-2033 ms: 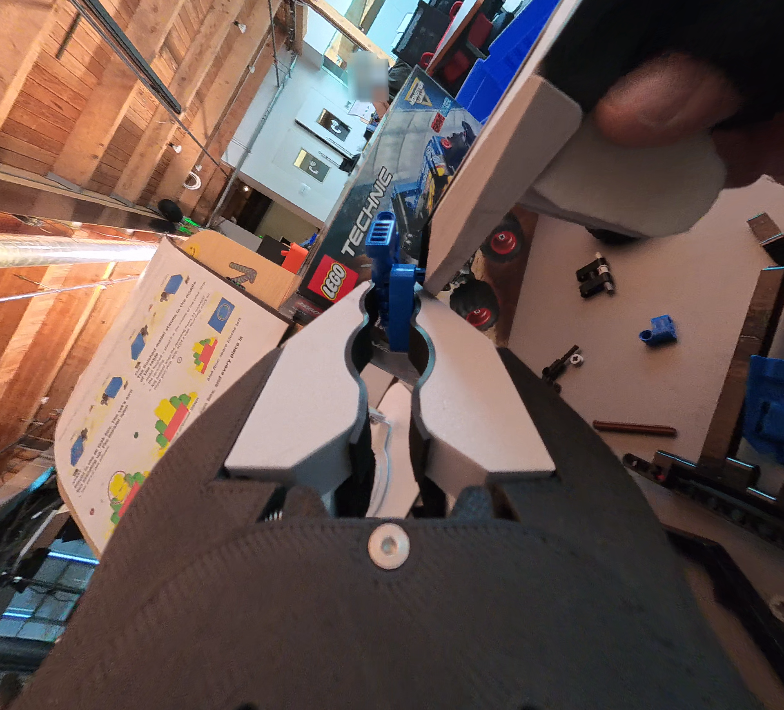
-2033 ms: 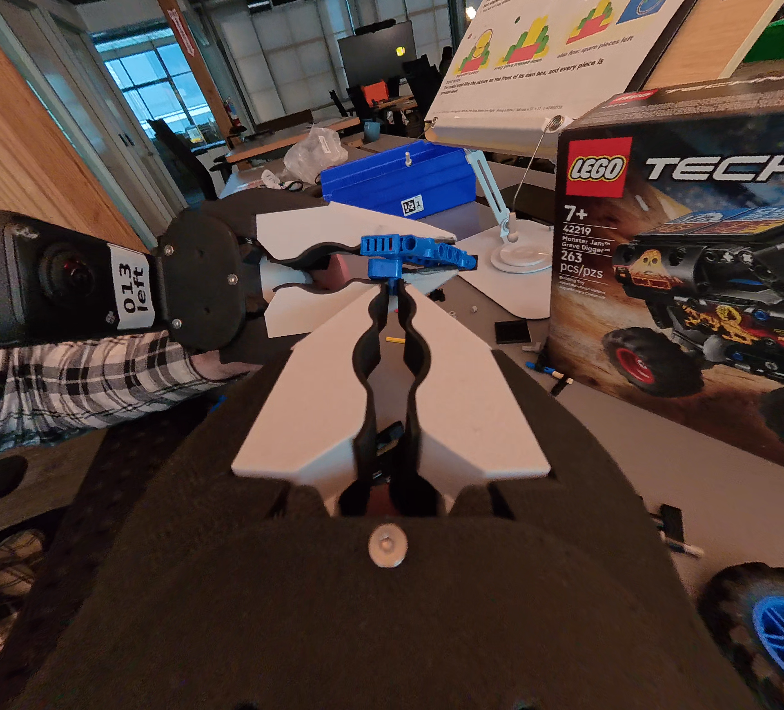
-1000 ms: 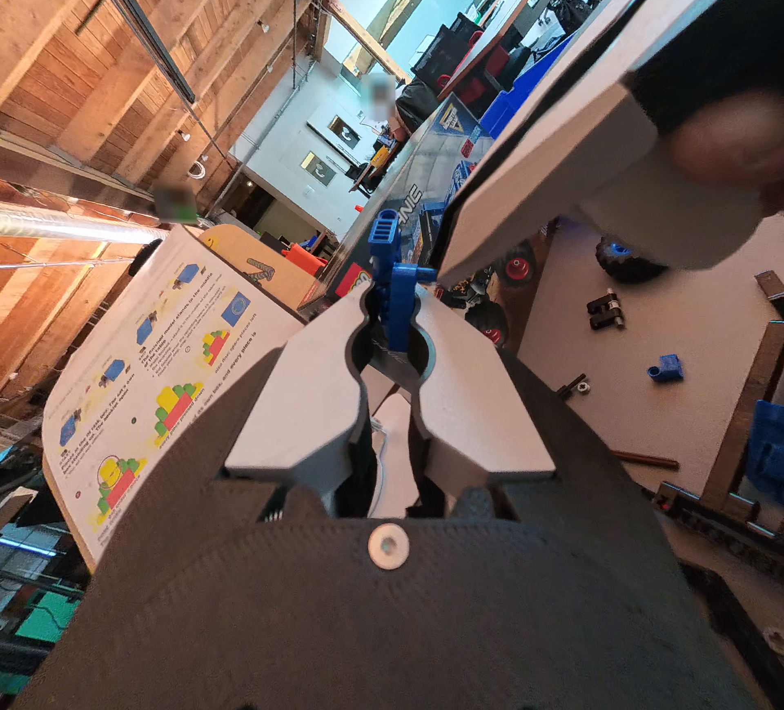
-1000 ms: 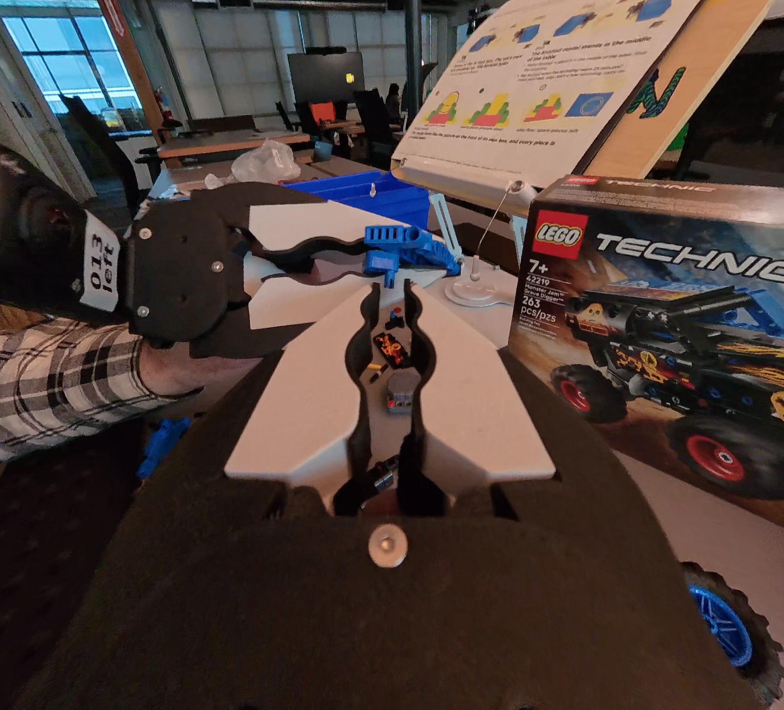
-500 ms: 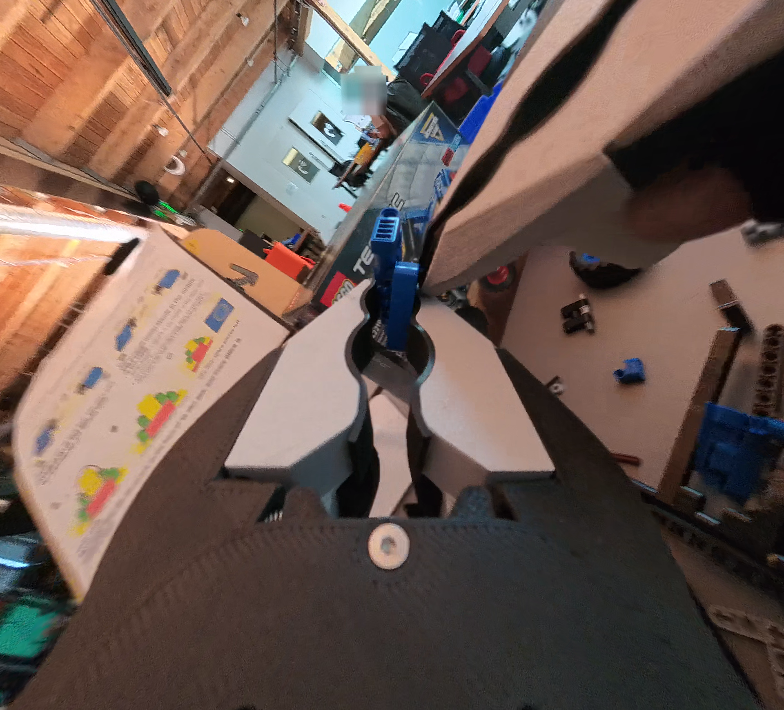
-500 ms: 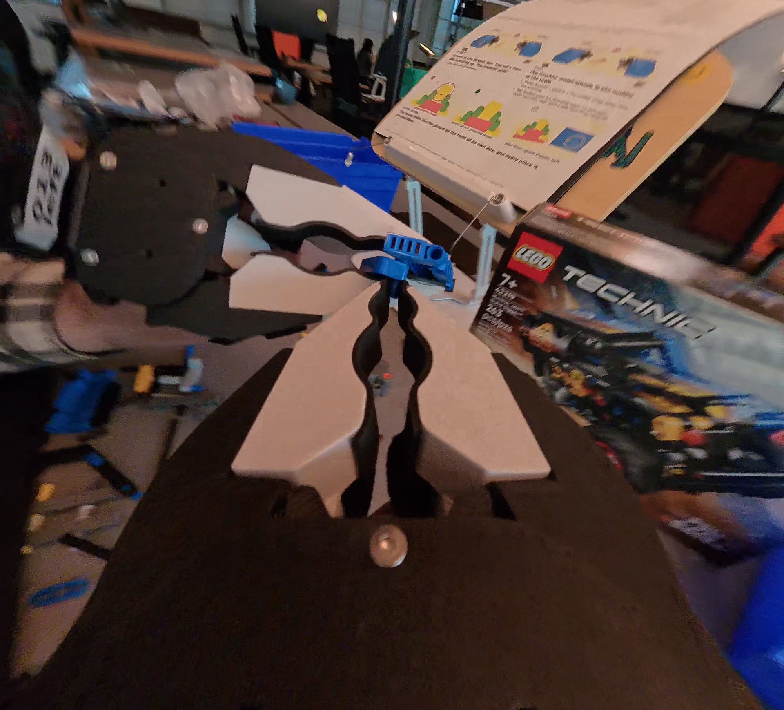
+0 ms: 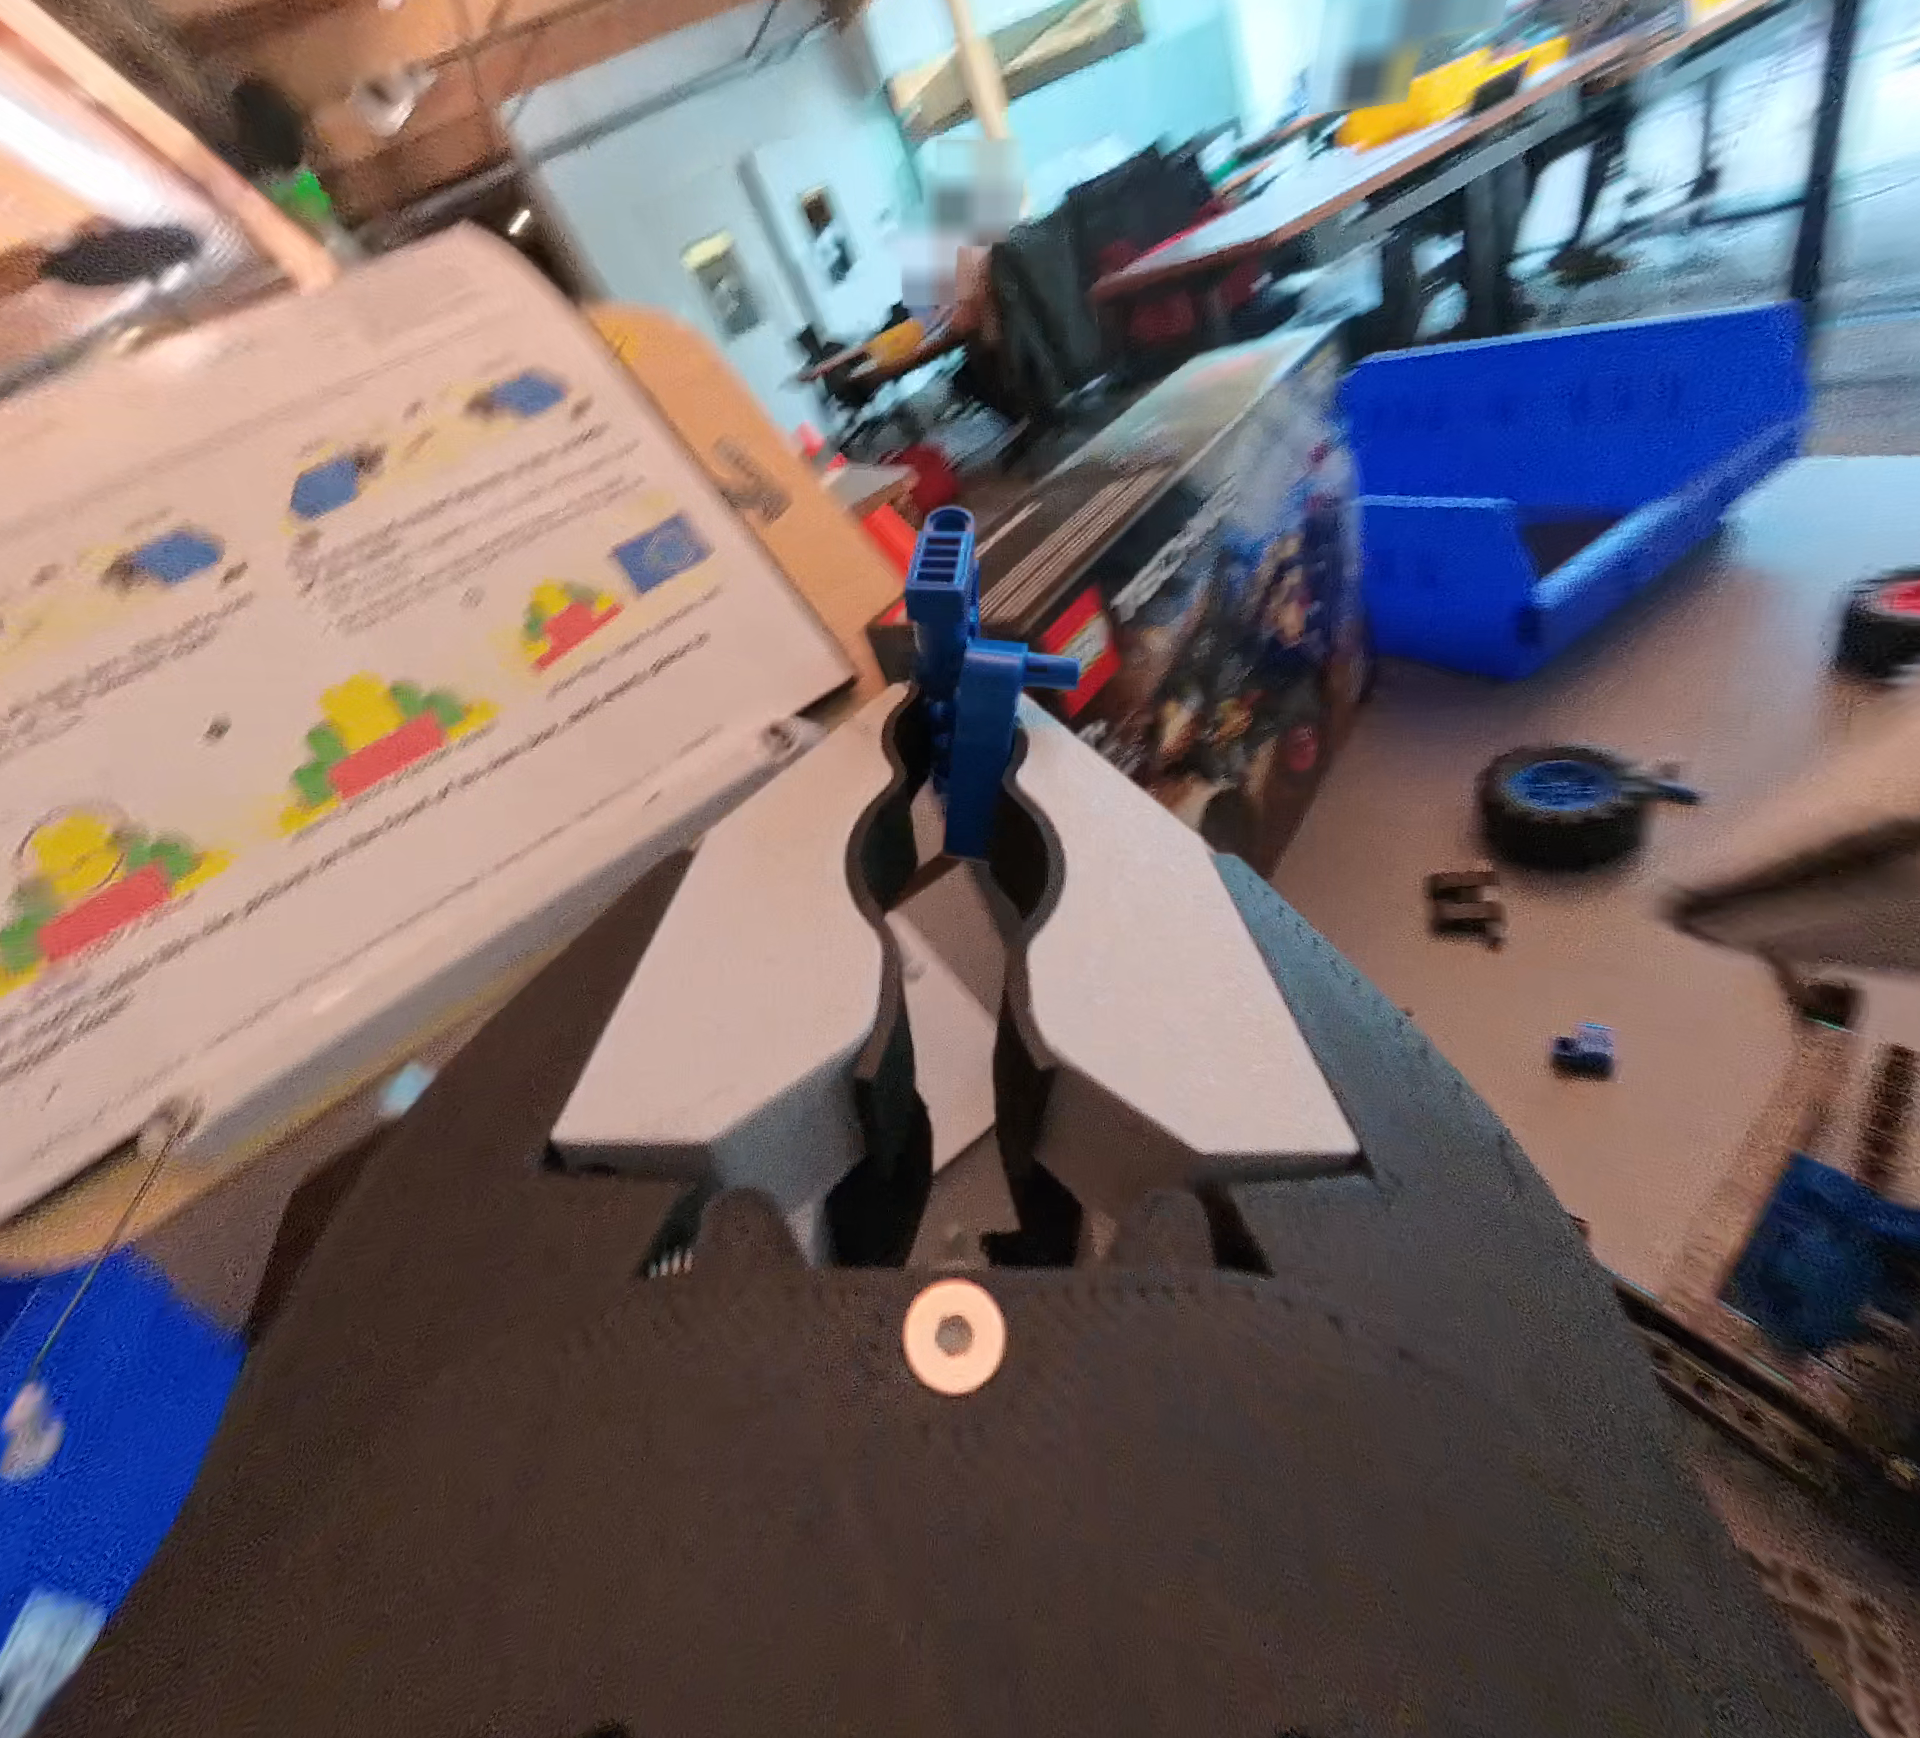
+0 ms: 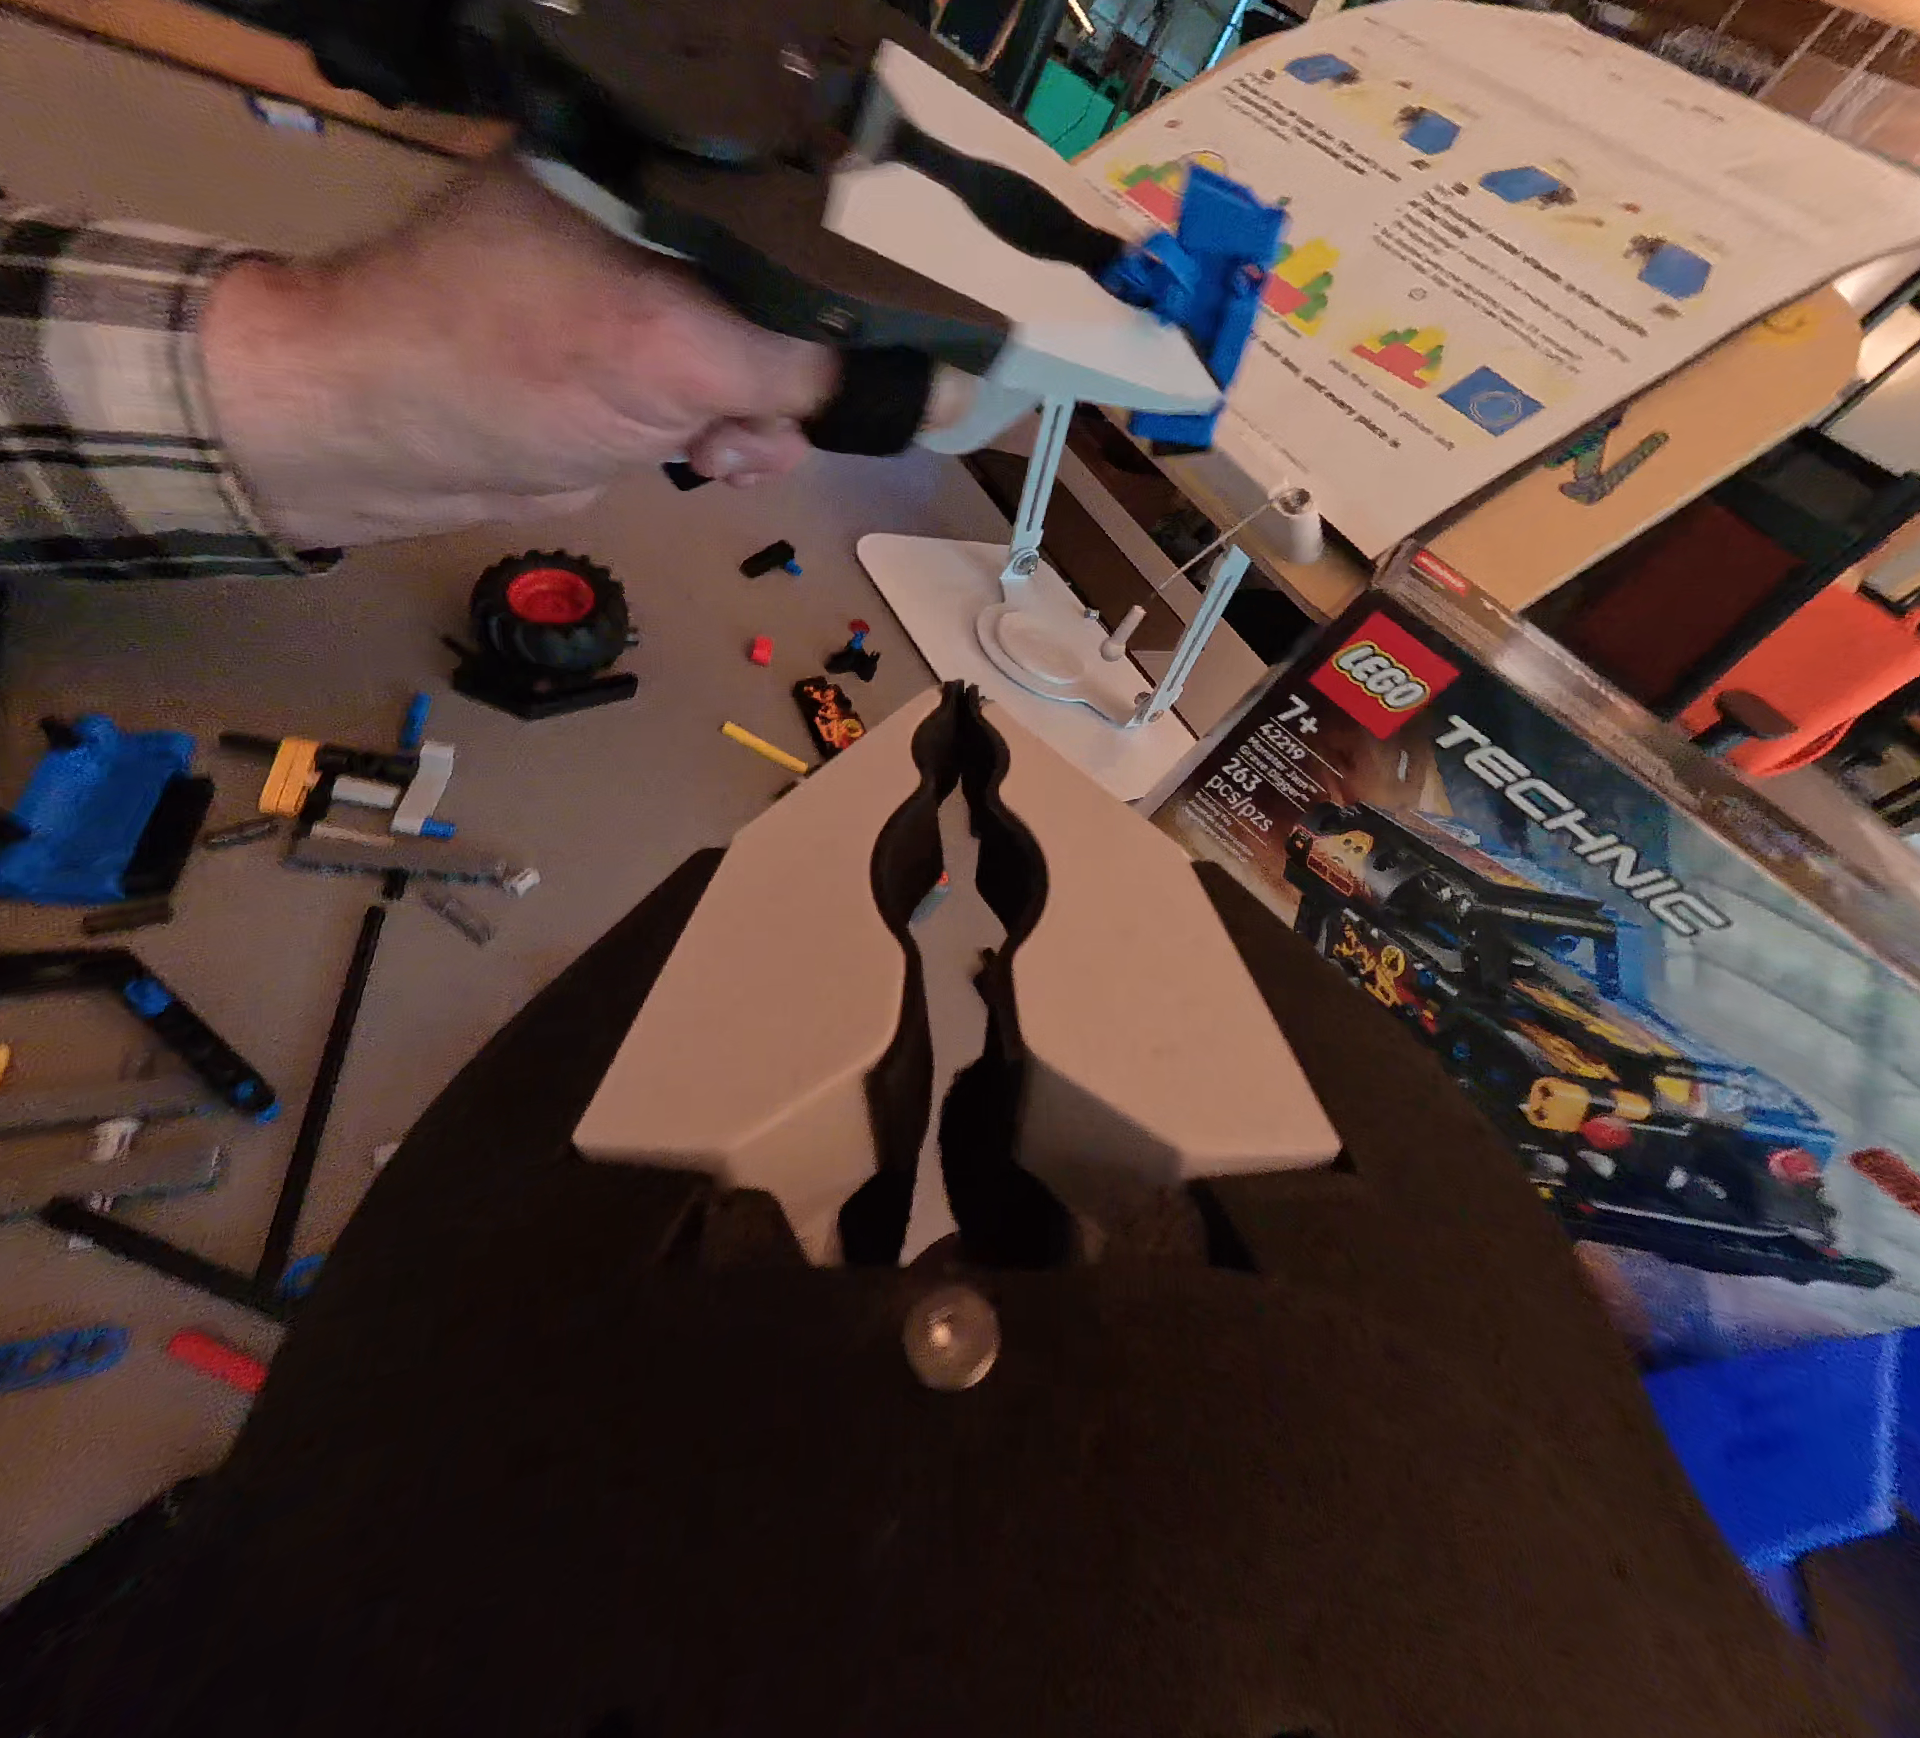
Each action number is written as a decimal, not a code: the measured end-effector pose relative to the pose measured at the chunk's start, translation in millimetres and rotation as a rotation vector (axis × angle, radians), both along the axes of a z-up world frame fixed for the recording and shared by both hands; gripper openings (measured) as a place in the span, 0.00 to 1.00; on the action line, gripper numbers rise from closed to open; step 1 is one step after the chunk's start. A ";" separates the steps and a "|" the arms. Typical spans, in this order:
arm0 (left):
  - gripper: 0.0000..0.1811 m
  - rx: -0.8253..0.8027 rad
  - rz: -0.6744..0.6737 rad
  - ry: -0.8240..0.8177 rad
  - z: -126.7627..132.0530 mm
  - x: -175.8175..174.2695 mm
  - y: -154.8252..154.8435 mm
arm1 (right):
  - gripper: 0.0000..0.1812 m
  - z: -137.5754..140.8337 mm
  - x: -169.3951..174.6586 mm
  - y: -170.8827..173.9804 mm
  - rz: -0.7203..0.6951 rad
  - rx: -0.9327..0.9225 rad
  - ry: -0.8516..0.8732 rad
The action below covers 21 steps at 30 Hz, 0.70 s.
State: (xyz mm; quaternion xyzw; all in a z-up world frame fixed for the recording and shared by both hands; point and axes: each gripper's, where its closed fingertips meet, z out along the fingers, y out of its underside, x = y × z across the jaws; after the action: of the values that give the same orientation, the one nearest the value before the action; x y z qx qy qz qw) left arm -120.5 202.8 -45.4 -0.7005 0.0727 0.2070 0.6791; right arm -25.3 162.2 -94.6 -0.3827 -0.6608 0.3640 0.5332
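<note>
Left gripper (image 7: 961,732) jaws pinch a blue toy-brick assembly (image 7: 964,680) above the toy set box (image 7: 1205,649). Right gripper (image 8: 961,701) jaws pressed together, empty; loose parts (image 8: 343,795) lie unassembled on the table (image 8: 644,784).

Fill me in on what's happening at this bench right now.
A person holds a pair of tongs in each hand over a table strewn with toy building parts. The left tongs are shut on a blue brick assembly, held up in the air in front of a propped instruction sheet. The right tongs are shut and hold nothing, pointing toward the sheet's white stand. A boxed toy truck set sits to the right, and a red-hubbed wheel lies among the loose pieces.
</note>
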 end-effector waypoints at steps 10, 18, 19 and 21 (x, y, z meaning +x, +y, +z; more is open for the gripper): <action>0.04 -0.145 -0.546 -0.051 -34.5 102.1 4.9 | 0.19 28.1 8.1 31.9 0.069 -0.201 0.145; 0.06 -0.263 -0.791 -0.118 -55.5 142.2 -6.7 | 0.04 26.9 26.8 13.8 0.320 -0.306 0.094; 0.06 -0.255 -0.774 -0.107 -54.6 140.5 -4.9 | 0.03 26.7 27.2 15.7 0.309 -0.302 0.090; 0.14 -0.223 -0.769 -0.098 -48.3 138.9 -5.8 | 0.03 29.1 27.6 23.0 0.282 -0.320 0.108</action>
State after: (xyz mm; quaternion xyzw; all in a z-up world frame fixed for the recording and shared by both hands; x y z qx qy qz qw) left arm 18.4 197.0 -93.8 -0.7007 0.3190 -0.1047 0.6295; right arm 2.3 185.2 -65.4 -0.3463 -0.6120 0.5552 0.4442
